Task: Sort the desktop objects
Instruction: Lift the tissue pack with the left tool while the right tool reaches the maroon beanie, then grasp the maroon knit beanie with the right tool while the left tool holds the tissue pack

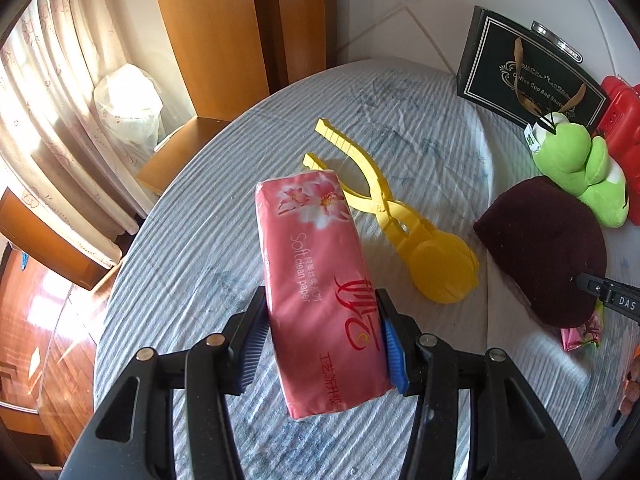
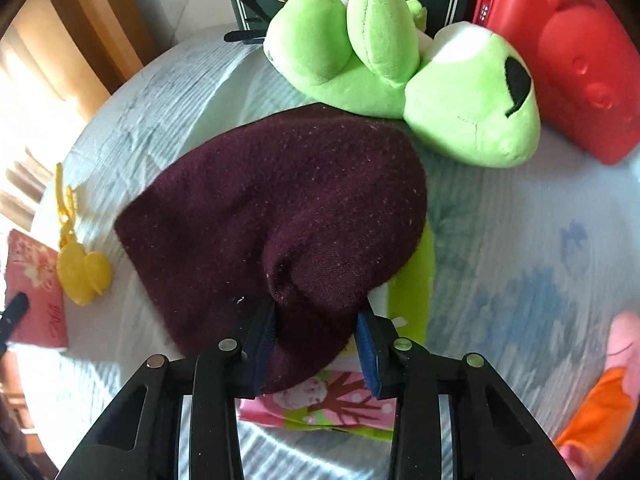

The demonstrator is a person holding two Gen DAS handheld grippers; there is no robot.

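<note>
My left gripper (image 1: 322,344) is shut on a pink tissue pack (image 1: 316,280) and holds it above the striped tablecloth (image 1: 192,248). The pack also shows at the left edge of the right wrist view (image 2: 34,280). My right gripper (image 2: 318,344) is shut on the edge of a dark maroon knit hat (image 2: 280,208), which lies on the table and shows in the left wrist view too (image 1: 548,248). A yellow plastic snowball clamp (image 1: 384,208) lies between pack and hat. A green plush frog (image 2: 400,80) lies behind the hat.
A black gift bag (image 1: 528,72) and a red plastic case (image 2: 568,52) stand at the back. A pink-green floral packet (image 2: 320,404) lies under the hat's near edge. An orange and pink item (image 2: 600,400) lies at the right. A wooden chair (image 1: 216,80) stands beyond the table's left rim.
</note>
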